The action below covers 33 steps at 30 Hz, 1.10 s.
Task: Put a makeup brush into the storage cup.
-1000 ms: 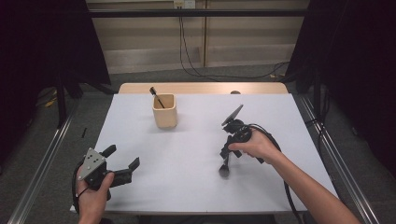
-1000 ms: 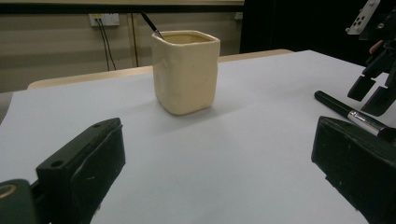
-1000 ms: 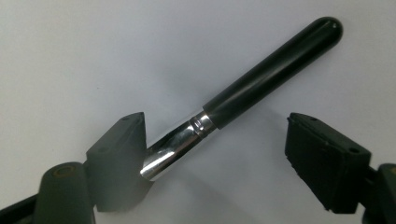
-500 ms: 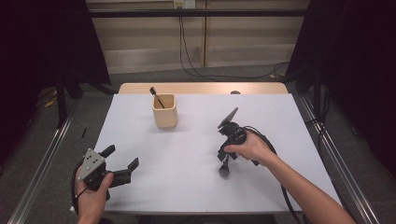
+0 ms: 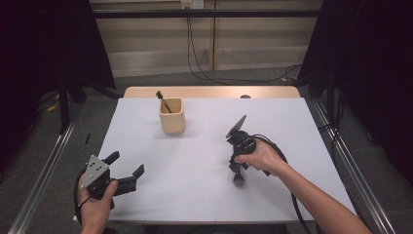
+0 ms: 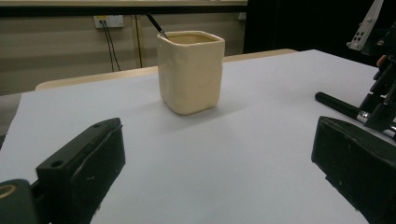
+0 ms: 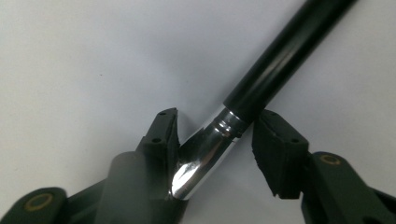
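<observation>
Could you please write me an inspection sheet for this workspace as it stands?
Surface: white tabletop, bare apart from the items below.
Job's things: black-handled brush with a silver ferrule lies flat on the table; beige cup stands upright farther back with a thin black stick leaning in it.
Clutter: nothing seen.
Grippers: left tongs open and holding nothing, at the near left edge; right tongs point down, jaws just been closing with the brush's ferrule between them; a firm clamp cannot be told.
Cables: black cable trails along the right forearm; wall cables hang behind the table.
Surroundings: dark curtains at both sides, floor rail.
</observation>
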Each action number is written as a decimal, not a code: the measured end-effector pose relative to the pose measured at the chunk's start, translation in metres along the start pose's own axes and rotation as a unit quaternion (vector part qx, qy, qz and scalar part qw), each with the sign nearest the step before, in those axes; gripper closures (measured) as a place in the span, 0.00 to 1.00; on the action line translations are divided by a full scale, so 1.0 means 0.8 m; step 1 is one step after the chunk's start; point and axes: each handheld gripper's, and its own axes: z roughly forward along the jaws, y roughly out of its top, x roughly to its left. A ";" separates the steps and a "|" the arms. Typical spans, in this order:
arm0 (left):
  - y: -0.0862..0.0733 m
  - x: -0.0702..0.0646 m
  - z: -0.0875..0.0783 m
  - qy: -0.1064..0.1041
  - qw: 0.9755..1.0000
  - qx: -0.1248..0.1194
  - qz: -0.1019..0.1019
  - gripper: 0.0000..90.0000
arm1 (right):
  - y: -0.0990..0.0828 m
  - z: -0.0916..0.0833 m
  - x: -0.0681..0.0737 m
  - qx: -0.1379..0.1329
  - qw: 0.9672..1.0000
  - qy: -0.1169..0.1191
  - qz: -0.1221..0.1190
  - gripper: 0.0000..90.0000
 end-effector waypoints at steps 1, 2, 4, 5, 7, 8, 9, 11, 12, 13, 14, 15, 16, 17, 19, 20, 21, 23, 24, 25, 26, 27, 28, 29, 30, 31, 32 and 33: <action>0.000 0.000 0.000 0.000 1.000 0.001 0.001 0.03 | 0.000 0.000 0.000 0.001 1.000 -0.002 0.001 0.62; 0.000 0.000 0.000 0.000 1.000 0.001 0.001 0.03 | 0.000 -0.001 0.000 0.003 1.000 -0.005 0.004 0.63; 0.000 0.000 0.000 0.000 1.000 -0.002 0.001 0.03 | -0.001 0.000 -0.001 0.000 1.000 -0.006 0.001 0.65; 0.000 0.001 0.000 0.000 1.000 -0.001 0.002 0.03 | -0.001 0.000 -0.001 0.000 1.000 -0.007 0.002 0.65; 0.000 0.001 0.000 0.001 1.000 -0.001 0.002 0.03 | -0.001 0.000 0.000 0.004 1.000 -0.012 -0.001 0.67; 0.000 0.001 0.000 0.001 1.000 0.000 0.002 0.03 | 0.000 0.000 0.000 0.005 1.000 -0.013 -0.002 0.68; 0.000 0.001 -0.001 0.001 1.000 -0.003 0.000 0.03 | 0.000 0.000 0.000 0.006 1.000 -0.015 -0.003 0.70; 0.000 0.001 -0.002 -0.002 1.000 -0.003 -0.001 0.03 | -0.002 0.000 -0.001 0.005 1.000 -0.017 -0.004 0.72; 0.000 0.002 -0.002 -0.003 1.000 -0.003 -0.003 0.03 | -0.002 0.000 -0.001 0.001 1.000 -0.019 -0.006 0.73; 0.000 0.001 -0.002 0.000 1.000 -0.002 0.000 0.03 | -0.003 0.000 -0.001 -0.001 1.000 -0.022 -0.008 0.76; 0.000 0.002 -0.002 0.001 1.000 -0.002 0.001 0.03 | -0.004 0.000 0.000 -0.002 1.000 -0.027 -0.014 0.78; 0.000 0.002 -0.002 -0.002 1.000 -0.003 -0.004 0.03 | -0.005 0.000 0.000 -0.005 0.999 -0.028 -0.015 0.79; 0.000 0.003 -0.002 -0.001 1.000 -0.003 -0.002 0.03 | -0.005 0.000 -0.001 -0.007 0.999 -0.027 -0.016 0.79; 0.001 0.003 -0.002 0.000 1.000 -0.004 -0.003 0.03 | -0.005 -0.001 -0.002 -0.005 1.000 -0.024 -0.014 0.79; 0.001 0.003 -0.001 0.001 1.000 -0.004 -0.006 0.03 | -0.005 -0.001 -0.004 -0.005 1.000 -0.019 -0.014 0.80; 0.000 0.004 -0.001 0.003 1.000 -0.004 -0.004 0.03 | -0.006 -0.001 -0.005 -0.007 1.000 -0.018 -0.015 0.80; 0.000 0.004 -0.001 0.003 1.000 -0.003 -0.004 0.03 | -0.006 -0.001 -0.005 -0.009 1.000 -0.016 -0.015 0.80; 0.000 0.003 -0.001 0.002 1.000 -0.003 -0.004 0.03 | -0.007 -0.002 -0.007 -0.014 1.000 -0.011 -0.016 0.80; 0.000 0.003 -0.001 0.002 1.000 -0.003 -0.004 0.03 | -0.009 -0.002 -0.008 -0.021 1.000 -0.008 -0.014 0.80; 0.000 0.003 -0.001 0.001 1.000 -0.002 -0.003 0.03 | -0.010 -0.002 -0.010 -0.024 1.000 -0.004 -0.015 0.80; 0.000 0.003 -0.001 0.002 1.000 -0.001 -0.002 0.03 | -0.011 -0.002 -0.011 -0.029 0.999 -0.001 -0.014 0.80; 0.000 0.003 -0.001 0.002 1.000 0.001 0.001 0.03 | -0.011 -0.003 -0.012 -0.029 0.999 0.002 -0.013 0.80; 0.000 0.003 -0.001 0.001 1.000 0.001 0.000 0.03 | -0.012 -0.003 -0.012 -0.029 0.999 0.003 -0.012 0.80; 0.000 0.003 0.000 0.001 1.000 0.001 0.002 0.03 | -0.012 -0.003 -0.012 -0.030 0.999 0.003 -0.014 0.80; 0.000 0.003 0.000 0.002 1.000 0.001 0.003 0.03 | -0.012 -0.005 -0.013 -0.029 0.999 0.004 -0.016 0.80; 0.000 0.003 0.000 0.001 1.000 0.000 0.001 0.03 | -0.013 -0.005 -0.013 -0.032 0.999 0.005 -0.016 0.80; 0.000 0.003 0.000 0.001 1.000 0.000 0.001 0.03 | -0.013 -0.007 -0.013 -0.033 0.999 0.007 -0.011 0.80; 0.000 0.003 0.000 0.002 1.000 0.001 0.001 0.03 | -0.013 -0.008 -0.014 -0.036 0.999 0.007 -0.011 0.80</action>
